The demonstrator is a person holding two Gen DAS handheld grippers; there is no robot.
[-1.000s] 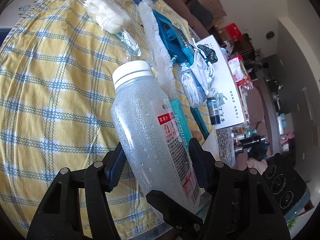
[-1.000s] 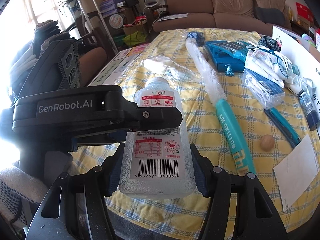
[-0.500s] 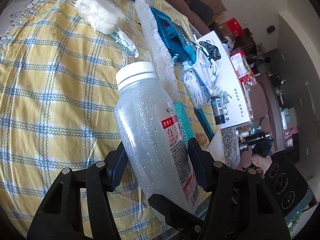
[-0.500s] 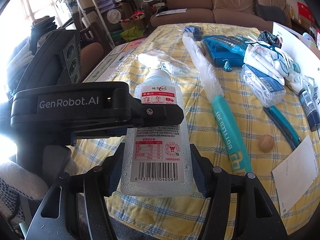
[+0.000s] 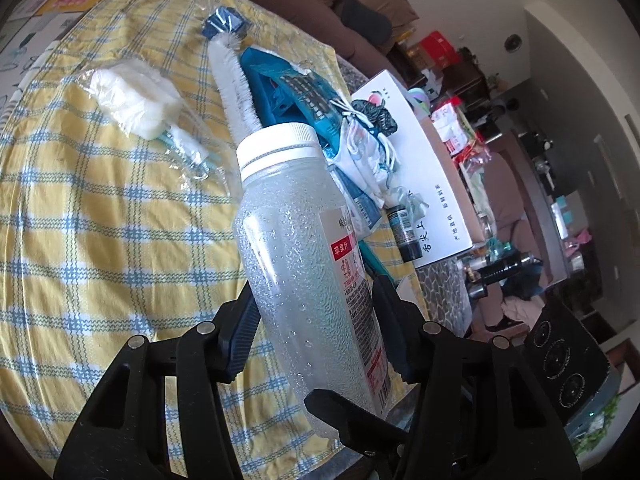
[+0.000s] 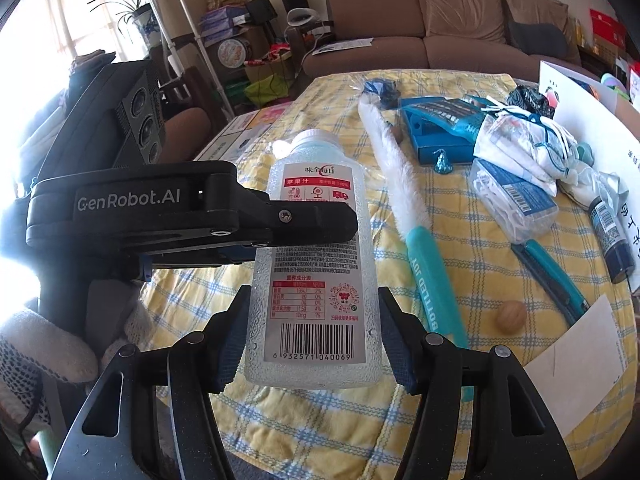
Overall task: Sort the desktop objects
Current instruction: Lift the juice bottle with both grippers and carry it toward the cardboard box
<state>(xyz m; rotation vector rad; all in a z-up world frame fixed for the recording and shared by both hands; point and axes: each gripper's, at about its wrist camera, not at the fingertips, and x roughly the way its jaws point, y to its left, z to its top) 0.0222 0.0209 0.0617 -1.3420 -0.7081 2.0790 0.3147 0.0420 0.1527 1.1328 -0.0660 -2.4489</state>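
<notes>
Left hand-held gripper (image 5: pixel 316 316): about half open, its pads pressed on the two sides of the bottle (image 5: pixel 308 264), gripping the middle of the body; its jaws have just been closing a little on the bottle.
Right hand-held gripper (image 6: pixel 312 340): about half open, its pads against the lower body of the bottle (image 6: pixel 316 272), near the barcode end.
Where the bottle is: held in the air between both hand-held grippers, clear of the bench (image 5: pixel 80 220), over its near edge.
Long axis: the bottle runs forward and upward away from each hand-held gripper, base nearest, white cap (image 5: pixel 278 148) farthest; it leans slightly left in the left wrist view.
Crossing of the grips: in the right wrist view the left hand-held gripper reaches in from the left and clamps the bottle above the right one's pads, so the right holds nearer the base, the left nearer the cap.
Judgement: a handover or shared carry seems to be in hand; either one could let go, and the other must keep the bottle from tipping.
Just beyond: a long white brush (image 6: pixel 404 196) with a teal handle lies ahead and to the right, pointing away.
Farther: a wrapped white sponge (image 5: pixel 132 100) ahead left, a blue packet (image 6: pixel 436 128) and a white box (image 5: pixel 416 168) ahead right.
</notes>
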